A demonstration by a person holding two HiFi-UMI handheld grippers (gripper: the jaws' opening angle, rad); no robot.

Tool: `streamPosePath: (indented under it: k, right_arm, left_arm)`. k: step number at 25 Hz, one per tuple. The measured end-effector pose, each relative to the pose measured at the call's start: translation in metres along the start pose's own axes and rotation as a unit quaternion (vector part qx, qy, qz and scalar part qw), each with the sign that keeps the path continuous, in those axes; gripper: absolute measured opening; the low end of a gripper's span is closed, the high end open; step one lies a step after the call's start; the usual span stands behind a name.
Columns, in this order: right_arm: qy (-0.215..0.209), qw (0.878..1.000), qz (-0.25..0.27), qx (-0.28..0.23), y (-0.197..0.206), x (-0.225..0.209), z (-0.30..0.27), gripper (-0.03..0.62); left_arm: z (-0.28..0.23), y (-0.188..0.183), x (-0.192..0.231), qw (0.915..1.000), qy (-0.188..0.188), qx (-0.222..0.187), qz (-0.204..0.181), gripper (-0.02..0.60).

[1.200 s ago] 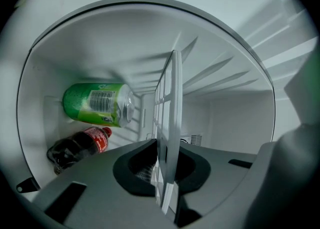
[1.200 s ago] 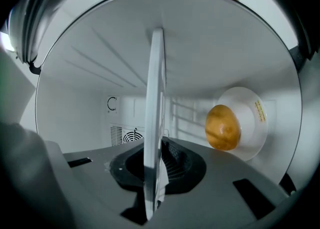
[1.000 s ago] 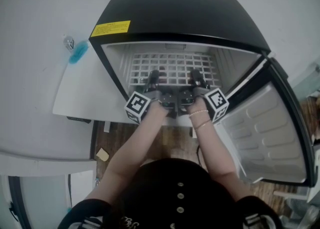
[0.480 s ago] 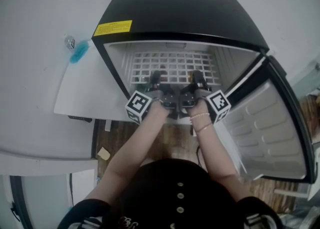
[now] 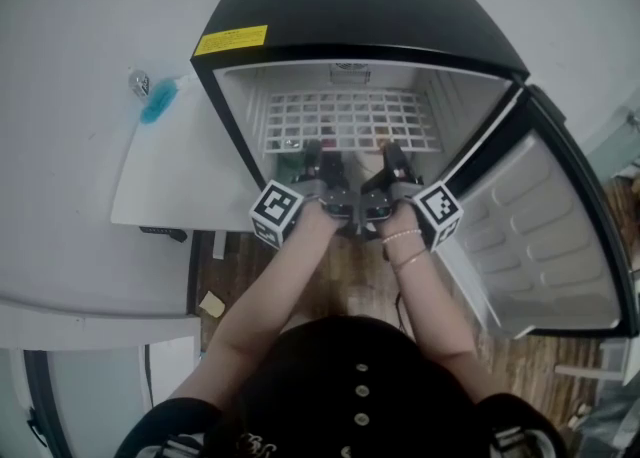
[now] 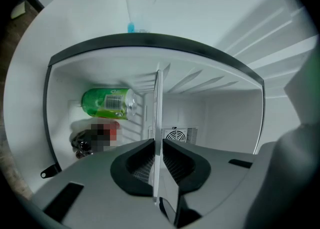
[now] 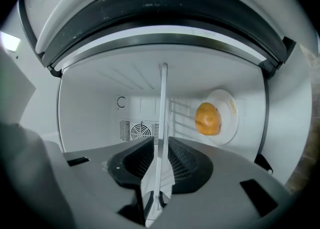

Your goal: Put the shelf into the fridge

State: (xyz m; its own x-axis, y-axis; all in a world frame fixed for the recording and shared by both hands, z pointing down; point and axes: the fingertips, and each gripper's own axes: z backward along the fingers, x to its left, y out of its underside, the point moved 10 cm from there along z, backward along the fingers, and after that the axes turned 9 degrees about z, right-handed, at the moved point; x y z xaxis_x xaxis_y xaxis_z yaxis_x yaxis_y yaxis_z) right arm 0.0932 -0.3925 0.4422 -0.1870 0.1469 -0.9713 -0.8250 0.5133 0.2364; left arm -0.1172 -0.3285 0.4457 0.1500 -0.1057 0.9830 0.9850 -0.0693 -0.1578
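Note:
A white wire shelf (image 5: 348, 118) lies flat inside the open black fridge (image 5: 360, 16), most of it within the cavity. My left gripper (image 5: 313, 158) and right gripper (image 5: 388, 157) both clamp its front edge, side by side. In the left gripper view the shelf (image 6: 158, 118) runs edge-on between the black pads (image 6: 137, 165), which are shut on it. The right gripper view shows the same: the shelf (image 7: 163, 118) is pinched between its pads (image 7: 186, 165).
The fridge door (image 5: 545, 241) hangs open to the right. Under the shelf lie a green can (image 6: 107, 103) and a dark bottle (image 6: 82, 143) on one side, and an orange fruit (image 7: 207, 119) on a white plate (image 7: 227, 118) on the other. A fan grille (image 7: 132, 131) marks the back wall.
Both grippers have pushed the shelf deeper into the fridge; more of the cavity and back wall show above it now.

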Motion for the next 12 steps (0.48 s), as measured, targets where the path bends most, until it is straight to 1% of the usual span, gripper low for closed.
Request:
streamPosePath:
  k: [2, 6, 8, 12]
  right_arm:
    - [0.000, 1.000, 0.004, 0.003, 0.003, 0.001, 0.008, 0.077]
    - [0.000, 1.000, 0.030, 0.010, 0.008, 0.002, 0.022, 0.075]
    - [0.000, 0.999, 0.046, 0.013, 0.011, 0.007, 0.029, 0.075]
    - [-0.008, 0.996, 0.089, 0.017, 0.017, 0.019, 0.044, 0.071]
  left_arm:
    - [0.007, 0.000, 0.000, 1.0000, -0.003, 0.003, 0.003, 0.037]
    - [0.020, 0.002, -0.004, 0.9999, 0.000, 0.004, 0.011, 0.037]
    - [0.027, 0.002, -0.009, 0.9999, 0.005, 0.009, 0.003, 0.037]
    - [0.037, 0.002, -0.019, 0.9990, 0.012, 0.032, -0.030, 0.035]
